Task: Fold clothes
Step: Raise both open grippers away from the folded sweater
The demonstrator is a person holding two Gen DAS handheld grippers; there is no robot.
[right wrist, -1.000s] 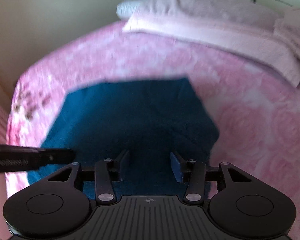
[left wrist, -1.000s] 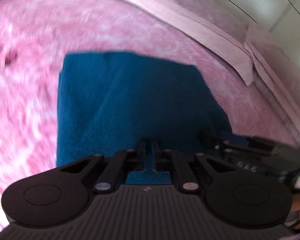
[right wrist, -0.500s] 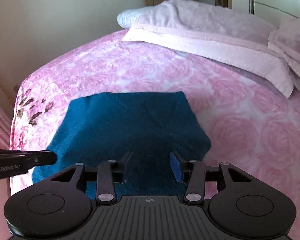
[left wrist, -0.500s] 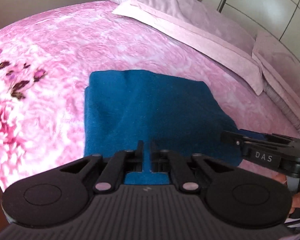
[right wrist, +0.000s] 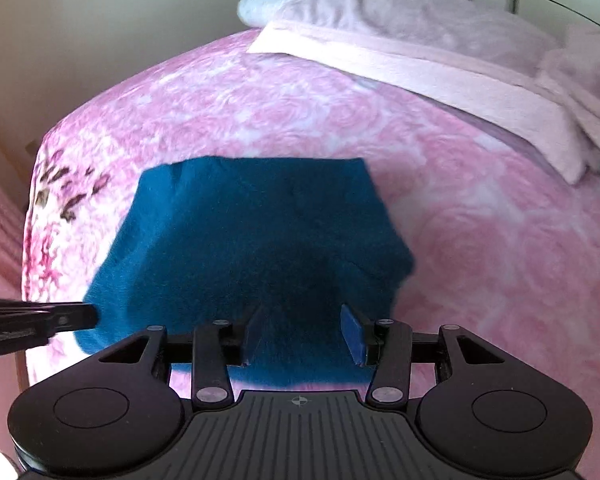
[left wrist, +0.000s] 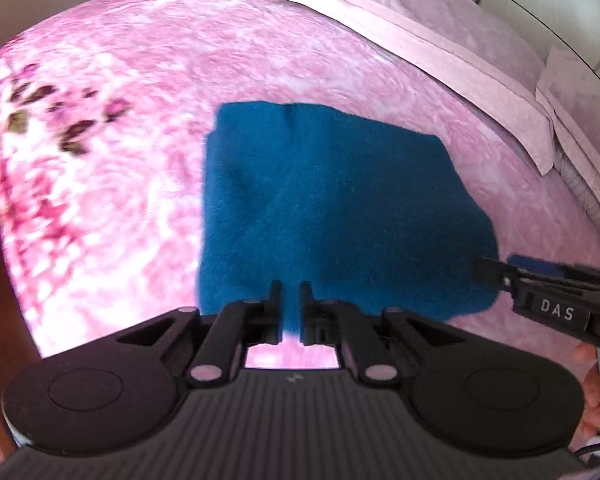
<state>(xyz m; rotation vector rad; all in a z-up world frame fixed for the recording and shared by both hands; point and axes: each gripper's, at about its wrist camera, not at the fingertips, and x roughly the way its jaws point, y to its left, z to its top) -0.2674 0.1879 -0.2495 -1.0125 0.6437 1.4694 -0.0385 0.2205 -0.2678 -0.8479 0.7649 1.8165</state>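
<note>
Cloth (left wrist: pixel 332 208): teal, fleecy, folded to a rough rectangle, flat on bedspread (left wrist: pixel 148 92), mid-bed. Bedspread: pink rose print, plush. Pillows (right wrist: pixel 400 20): pale pink, beyond cloth.
Left gripper (left wrist: pixel 291 300): jaws nearly together, empty, over cloth's near edge.
Right gripper (right wrist: pixel 304 332): jaws half apart, empty, above cloth.
Left view only: fingers (left wrist: pixel 594 384) behind right gripper.

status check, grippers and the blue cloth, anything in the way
Left gripper shut, nothing between its fingers. Right gripper open, holding nothing. Folded blue cloth flat on the pink floral bedspread, free of both. Nothing on or against it.
</note>
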